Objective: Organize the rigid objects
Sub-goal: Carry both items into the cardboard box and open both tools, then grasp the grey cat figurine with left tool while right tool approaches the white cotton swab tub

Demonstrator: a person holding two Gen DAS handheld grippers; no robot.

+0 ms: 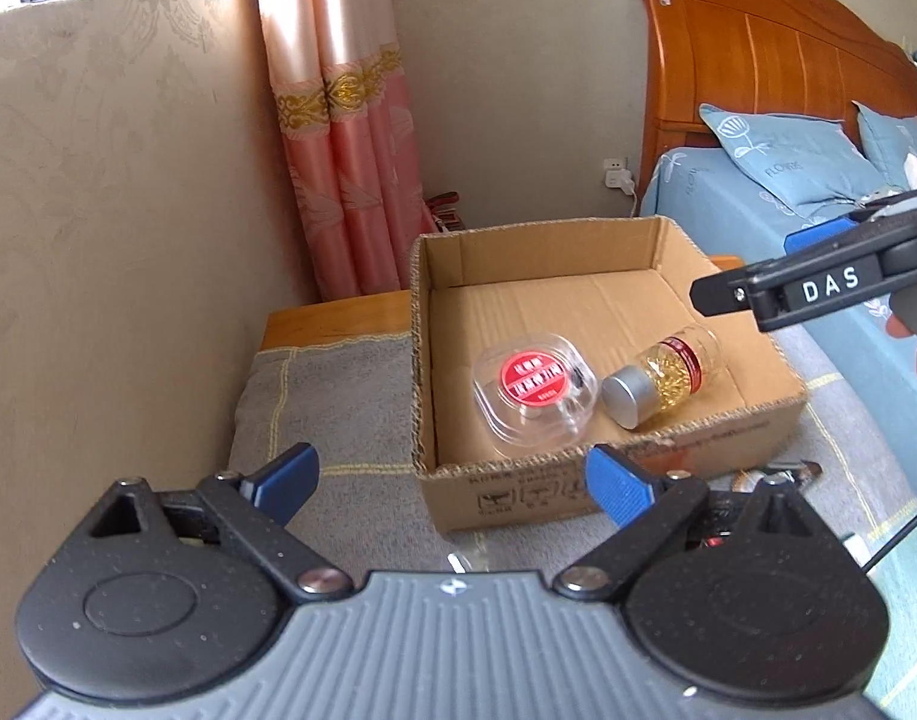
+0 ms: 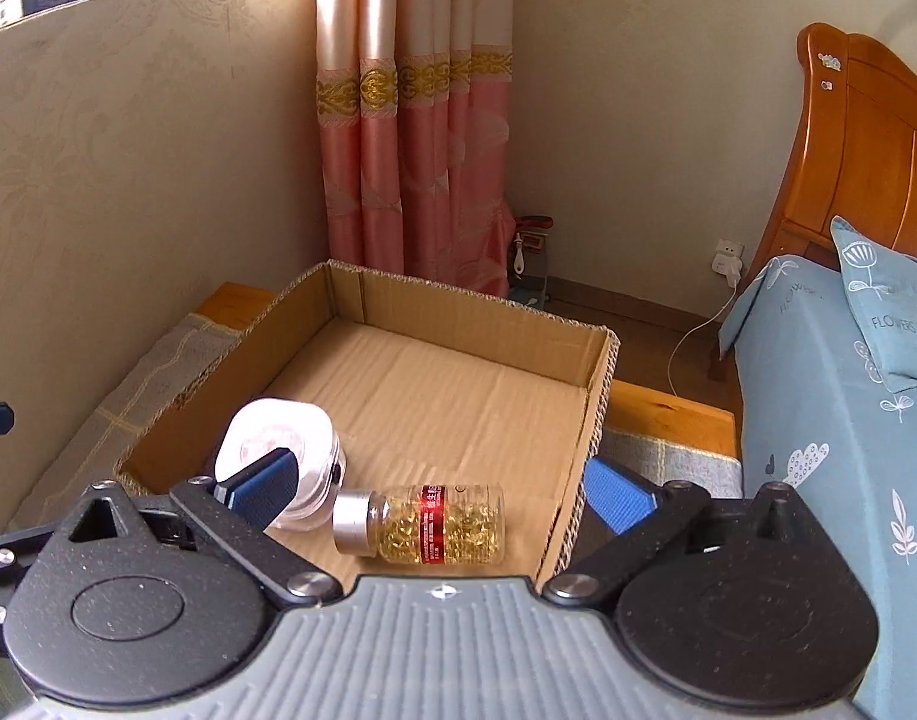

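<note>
A shallow cardboard box (image 1: pixel 608 252) (image 2: pixel 470 315) stands on a grey cloth. Inside it lie a clear plastic case with a red round label (image 1: pixel 533 393) (image 2: pixel 278 444) and, on its side, a glass bottle of golden capsules with a silver cap (image 1: pixel 659 372) (image 2: pixel 422 522). My left gripper (image 1: pixel 458 480) is open in front of the box's near wall, with nothing between its blue pads. My right gripper (image 2: pixel 440 492) is open above the box's near right corner, the bottle lying on the box floor between its fingers, untouched. In the left wrist view the right gripper's finger (image 1: pixel 788 288) reaches in from the right.
The grey cloth (image 1: pixel 314 396) covers a low wooden stand against the wall. A bed with blue bedding (image 2: pixel 848 420) and a wooden headboard (image 1: pixel 758 60) lies to the right. Pink curtains (image 2: pixel 416 150) hang behind. Small items and a cable (image 1: pixel 782 474) lie near the box's right front.
</note>
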